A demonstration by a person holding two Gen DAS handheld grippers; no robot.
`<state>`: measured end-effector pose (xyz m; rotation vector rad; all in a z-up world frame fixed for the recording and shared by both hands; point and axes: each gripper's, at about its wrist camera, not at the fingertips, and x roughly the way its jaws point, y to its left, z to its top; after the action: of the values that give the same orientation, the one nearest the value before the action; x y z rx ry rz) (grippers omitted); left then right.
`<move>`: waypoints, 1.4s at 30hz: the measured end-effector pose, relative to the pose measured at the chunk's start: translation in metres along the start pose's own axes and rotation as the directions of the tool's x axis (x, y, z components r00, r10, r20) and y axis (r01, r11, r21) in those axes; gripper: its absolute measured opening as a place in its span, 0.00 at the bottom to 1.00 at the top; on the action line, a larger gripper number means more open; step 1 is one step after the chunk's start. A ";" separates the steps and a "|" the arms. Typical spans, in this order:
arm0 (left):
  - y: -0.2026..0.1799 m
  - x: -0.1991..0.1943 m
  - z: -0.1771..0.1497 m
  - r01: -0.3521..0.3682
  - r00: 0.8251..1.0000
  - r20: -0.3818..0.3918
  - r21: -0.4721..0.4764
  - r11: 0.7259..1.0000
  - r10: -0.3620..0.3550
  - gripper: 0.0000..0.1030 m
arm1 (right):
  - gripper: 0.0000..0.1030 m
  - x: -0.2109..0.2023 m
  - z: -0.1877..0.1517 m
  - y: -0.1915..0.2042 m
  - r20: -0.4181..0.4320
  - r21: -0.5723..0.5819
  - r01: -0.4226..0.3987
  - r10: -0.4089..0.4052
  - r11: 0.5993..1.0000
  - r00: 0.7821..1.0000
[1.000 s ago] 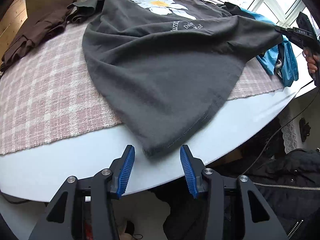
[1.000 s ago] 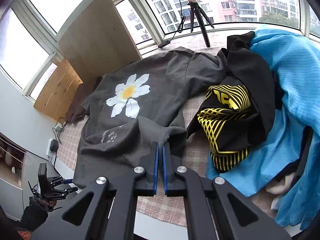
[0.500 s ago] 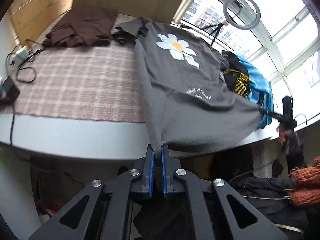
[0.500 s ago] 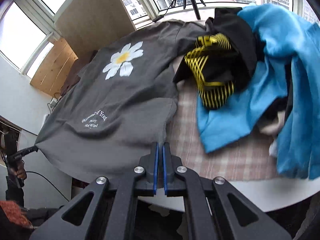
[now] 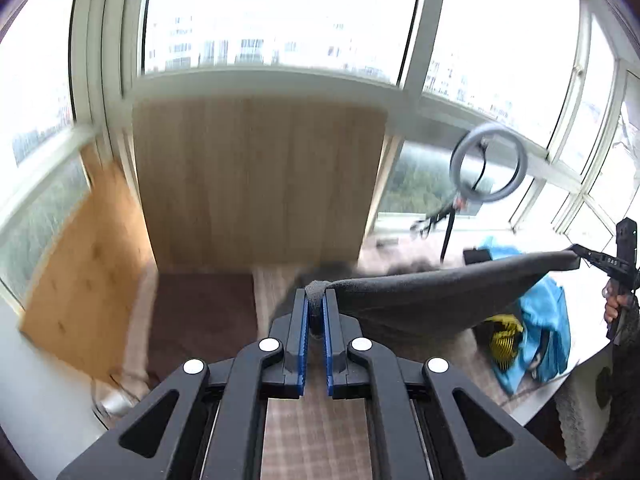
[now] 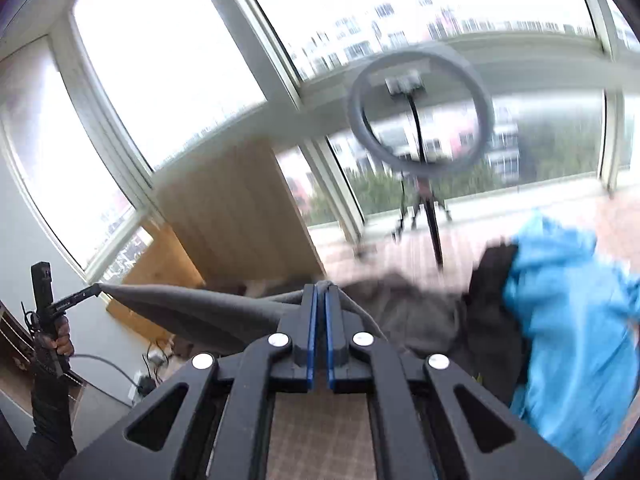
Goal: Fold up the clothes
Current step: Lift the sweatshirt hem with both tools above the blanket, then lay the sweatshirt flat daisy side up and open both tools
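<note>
With both the left gripper and right gripper clamped on the taut dark grey cotton T-shirt, overpulling risks a corner slipping free.

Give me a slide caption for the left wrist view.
Left hand-held gripper and right hand-held gripper each clamp the grey shirt, holding it above the checked tablecloth.

A grey ring light stands on a dark tripod before the windows, blurred in both views. A pale wooden panel leans upright against the window frame, with a more orange wooden board beside it to the left. A checked cloth covers the surface, and cables with a plug lie on the floor by the wall.
</note>
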<state>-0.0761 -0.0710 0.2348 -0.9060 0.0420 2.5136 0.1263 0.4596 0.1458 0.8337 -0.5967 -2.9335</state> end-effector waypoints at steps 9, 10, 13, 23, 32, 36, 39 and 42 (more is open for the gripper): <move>-0.025 -0.075 -0.019 -0.046 0.999 0.036 0.173 0.984 0.040 0.06 | 0.04 -0.078 -0.008 0.042 0.061 -0.081 -0.025 0.030 0.996 0.998; -0.023 -0.062 -0.038 -0.042 0.999 -0.019 0.181 0.983 0.047 0.06 | 0.04 -0.068 -0.027 0.033 0.020 -0.053 -0.034 0.035 0.998 0.999; -0.012 -0.014 -0.103 0.004 0.980 -0.198 0.137 0.991 0.023 0.06 | 0.04 -0.032 -0.100 0.001 -0.126 0.058 -0.053 0.060 0.997 0.990; 0.026 0.151 -0.338 -0.019 0.731 -0.682 -0.058 0.998 -0.026 0.06 | 0.04 0.102 -0.353 -0.095 -0.550 0.357 0.147 0.080 0.923 0.831; 0.027 0.160 -0.385 -0.050 0.667 -0.745 -0.069 0.996 -0.018 0.15 | 0.16 0.094 -0.370 -0.101 -0.657 0.155 0.224 -0.069 0.962 0.751; 0.023 0.141 -0.360 -0.055 0.710 -0.704 -0.052 0.997 0.003 0.15 | 0.16 0.086 -0.368 -0.092 -0.649 0.127 0.172 -0.049 0.977 0.760; 0.016 0.132 -0.318 -0.046 0.768 -0.640 -0.024 0.999 0.020 0.15 | 0.16 0.089 -0.349 -0.069 -0.624 0.101 0.101 -0.016 0.990 0.781; 0.016 0.125 -0.253 -0.025 0.838 -0.546 -0.031 0.999 0.004 0.16 | 0.16 0.088 -0.307 -0.050 -0.558 0.099 0.040 0.022 0.994 0.830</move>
<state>-0.0170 -0.0788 -0.0413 -1.6188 0.1854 2.1872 0.2120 0.3857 -0.1565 1.6212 -0.6913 -2.4702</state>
